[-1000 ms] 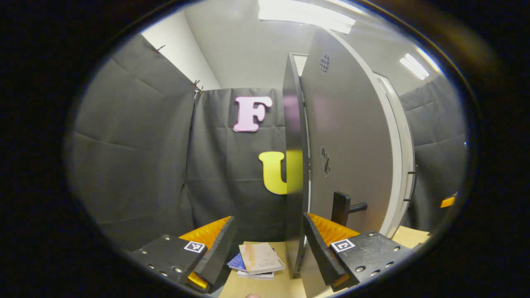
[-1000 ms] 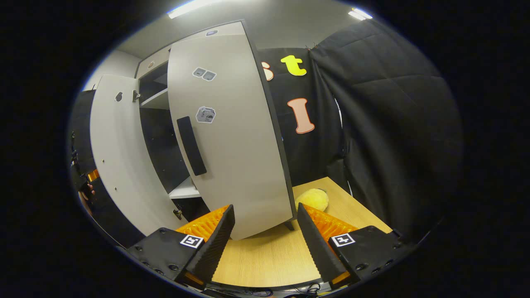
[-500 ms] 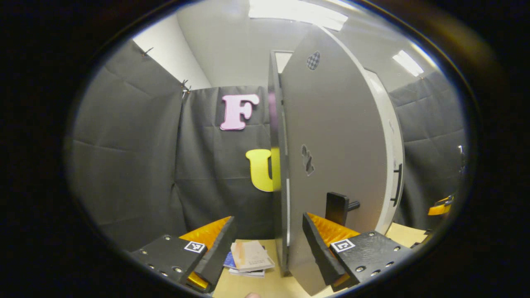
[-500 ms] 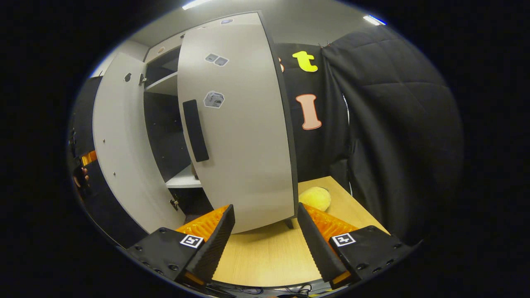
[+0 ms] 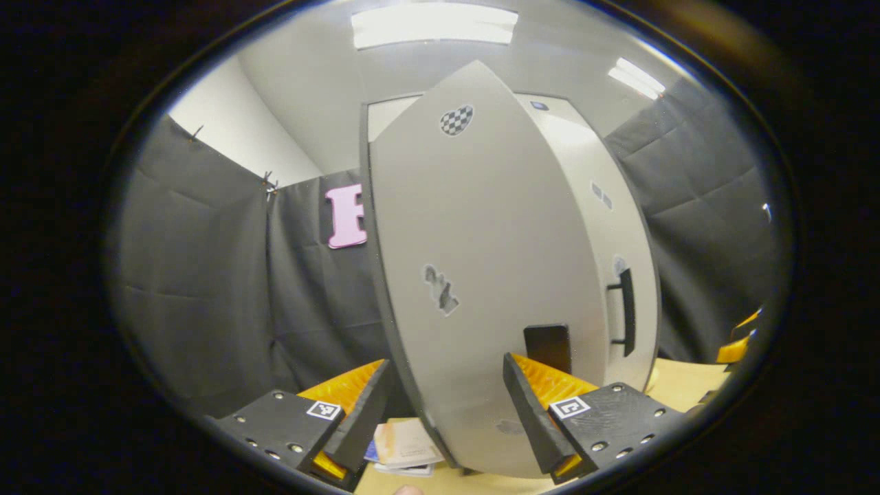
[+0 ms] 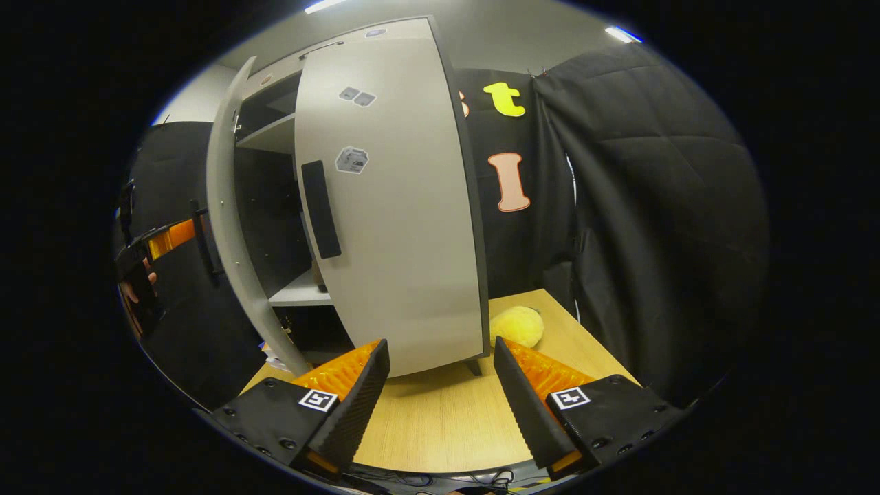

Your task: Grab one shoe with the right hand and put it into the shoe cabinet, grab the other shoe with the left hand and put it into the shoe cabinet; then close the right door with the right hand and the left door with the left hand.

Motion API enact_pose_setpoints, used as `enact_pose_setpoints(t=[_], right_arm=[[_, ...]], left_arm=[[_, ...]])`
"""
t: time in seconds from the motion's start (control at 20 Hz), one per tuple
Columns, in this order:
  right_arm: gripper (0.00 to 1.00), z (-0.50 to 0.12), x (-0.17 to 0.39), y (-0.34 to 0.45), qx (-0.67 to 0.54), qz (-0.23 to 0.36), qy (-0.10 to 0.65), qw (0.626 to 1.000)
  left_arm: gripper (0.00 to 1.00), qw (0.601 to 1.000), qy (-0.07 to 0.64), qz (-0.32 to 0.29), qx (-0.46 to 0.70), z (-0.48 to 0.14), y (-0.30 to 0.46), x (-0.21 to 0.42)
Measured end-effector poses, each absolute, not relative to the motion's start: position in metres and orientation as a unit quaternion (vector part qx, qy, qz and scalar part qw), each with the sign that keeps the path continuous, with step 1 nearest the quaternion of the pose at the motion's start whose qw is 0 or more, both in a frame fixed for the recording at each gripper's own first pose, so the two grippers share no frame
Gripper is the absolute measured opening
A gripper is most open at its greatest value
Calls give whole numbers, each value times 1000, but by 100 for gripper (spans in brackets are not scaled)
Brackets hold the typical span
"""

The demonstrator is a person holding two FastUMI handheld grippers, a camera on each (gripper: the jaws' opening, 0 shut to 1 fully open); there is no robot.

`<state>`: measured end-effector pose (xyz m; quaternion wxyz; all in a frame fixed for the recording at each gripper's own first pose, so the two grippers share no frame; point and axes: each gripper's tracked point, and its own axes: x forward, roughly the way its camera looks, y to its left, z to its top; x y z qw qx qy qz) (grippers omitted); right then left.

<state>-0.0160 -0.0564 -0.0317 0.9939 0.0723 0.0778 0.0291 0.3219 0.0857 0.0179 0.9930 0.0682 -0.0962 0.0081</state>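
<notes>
The cabinet's pale left door [image 5: 481,275] stands right in front of my left gripper [image 5: 445,363], which is open, with the door's lower part between its spread fingers. The door's black handle [image 5: 546,347] sits just above the right finger. In the right gripper view that door [image 6: 225,227] appears nearly edge-on, and my left gripper [image 6: 148,247], held by a hand, is behind it at the far left. The right door [image 6: 392,206], with its black handle [image 6: 320,210], is partly ajar. My right gripper [image 6: 440,344] is open in front of it and holds nothing. The cabinet's inside [image 6: 271,206] is dark, with a white shelf [image 6: 299,294].
A yellow plush toy [image 6: 515,326] lies on the wooden table [image 6: 440,426] just right of the cabinet. A small stack of books [image 5: 405,447] lies on the table left of the cabinet. Black cloth walls close in the booth on both sides.
The left door has swung a long way towards the cabinet, and my left gripper has followed it round. The right door and my right gripper have hardly moved in the last half second.
</notes>
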Motion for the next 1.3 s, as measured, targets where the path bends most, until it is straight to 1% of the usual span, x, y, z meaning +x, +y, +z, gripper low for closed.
enact_pose_setpoints(t=[0.15, 0.2, 0.25, 0.3, 0.4, 0.45, 0.5, 0.7, 0.75, 0.8, 0.85, 0.9, 0.95, 1.05, 1.1, 1.15, 1.2, 1.3], right_arm=[[97, -25, -25, -72, 72, 12, 64, 995], [92, -24, -28, -77, 71, 7, 61, 996], [92, -24, -29, -82, 72, 1, 58, 996], [96, -25, -32, -86, 75, -5, 56, 996], [96, -28, -35, -88, 86, -12, 55, 995], [92, -28, -35, -87, 94, -13, 54, 994], [92, -28, -34, -86, 100, -12, 52, 994], [92, -21, -30, -72, 103, -8, 42, 994], [97, -17, -28, -67, 102, -6, 37, 994], [97, -13, -27, -62, 99, -5, 31, 995], [96, -9, -26, -57, 95, -2, 24, 995], [92, -7, -26, -51, 93, 1, 17, 996], [96, -3, -25, -45, 92, 4, 9, 996], [96, 2, -26, -36, 96, 3, -7, 995], [92, 4, -26, -31, 100, 4, -14, 995], [92, 6, -25, -26, 105, 6, -20, 994], [96, 6, -25, -22, 108, 6, -23, 994], [96, 1, -25, -14, 113, 8, -21, 993]], left_arm=[[100, 995, -92, -21, 28, 14, 61, 321], [99, 995, -90, -25, 24, 10, 58, 319], [99, 995, -88, -28, 21, 6, 57, 315], [99, 996, -86, -34, 17, 1, 53, 310], [99, 995, -84, -43, 11, -5, 51, 301], [99, 995, -85, -44, 10, -8, 51, 295], [99, 995, -86, -45, 11, -14, 51, 286], [99, 996, -77, -34, 6, -37, 55, 256], [99, 997, -73, -31, -5, -42, 55, 250], [93, 997, -68, -30, -18, -49, 55, 243], [99, 997, -62, -30, -32, -56, 54, 237], [99, 997, -55, -32, -43, -63, 54, 231], [99, 997, -49, -28, -51, -69, 57, 225], [99, 997, -38, -13, -63, -84, 67, 216], [99, 997, -34, -7, -66, -91, 71, 212], [99, 997, -30, -1, -69, -98, 75, 209], [99, 997, -25, 5, -75, -104, 78, 208], [99, 996, -16, 17, -87, -114, 82, 205]])
